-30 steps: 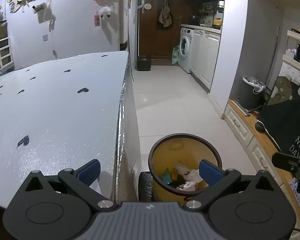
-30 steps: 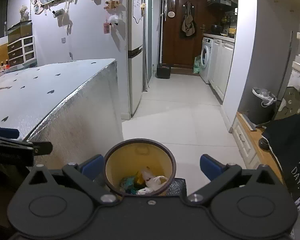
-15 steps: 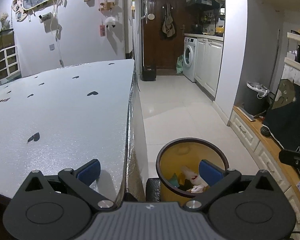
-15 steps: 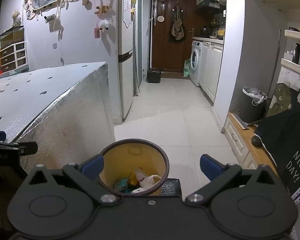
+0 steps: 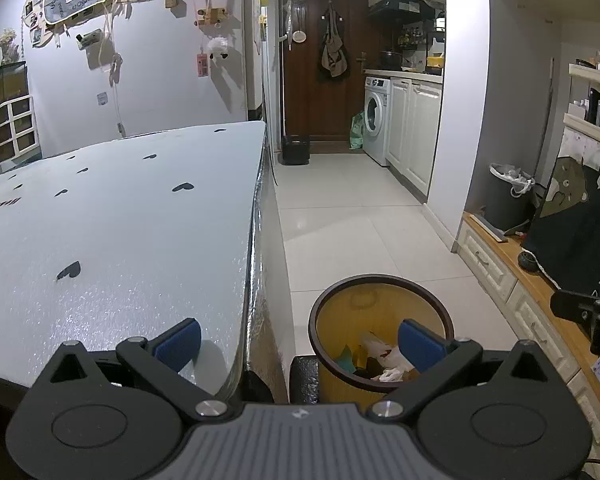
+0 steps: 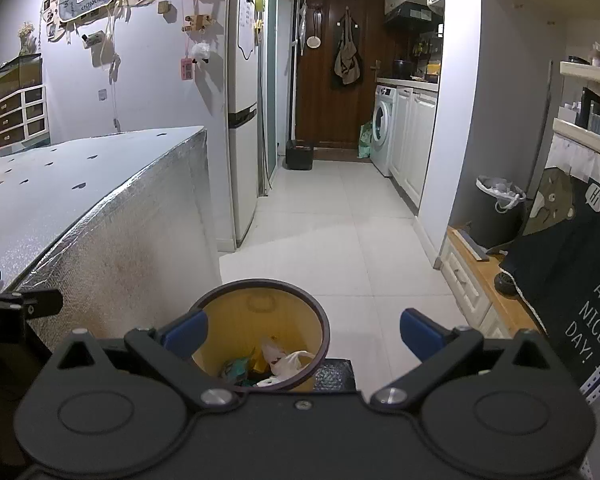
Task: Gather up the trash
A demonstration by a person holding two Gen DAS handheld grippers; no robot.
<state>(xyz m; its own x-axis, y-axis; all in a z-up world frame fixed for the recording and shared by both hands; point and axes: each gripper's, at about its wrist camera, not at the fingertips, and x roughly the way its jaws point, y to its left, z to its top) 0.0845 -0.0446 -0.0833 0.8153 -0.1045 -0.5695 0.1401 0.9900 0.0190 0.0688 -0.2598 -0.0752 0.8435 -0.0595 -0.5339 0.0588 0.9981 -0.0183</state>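
Here both grippers hang spread wide with nothing between the blue pads. The left gripper (image 5: pixel 298 340) straddles the table's (image 5: pixel 120 240) edge: its left pad (image 5: pixel 178 342) sits over the silver top, its right pad (image 5: pixel 420 344) over the bin (image 5: pixel 380 292). The right gripper (image 6: pixel 304 332) hovers above the same bin (image 6: pixel 260 300), its left pad (image 6: pixel 186 330) at the rim and its right pad (image 6: pixel 420 330) over bare floor (image 6: pixel 352 248).

The bin stands on the floor just beside the table's foil-clad side (image 6: pixel 140 252), upright, yellow inside with a dark rim. Trash (image 6: pixel 276 364) lies at its bottom: a white crumpled bag with some green and yellow scraps, also seen from the left wrist (image 5: pixel 380 360).

The tabletop carries small black heart marks. Each gripper shows at the edge of the other's view: the right one low on the right (image 5: pixel 588 312), the left one low on the left (image 6: pixel 16 308).

Farther off, a fridge (image 6: pixel 242 140) stands past the table, a second lined bin (image 6: pixel 498 212) sits against the right wall, and a washer (image 6: pixel 382 128) and brown door (image 6: pixel 324 80) close the hallway.
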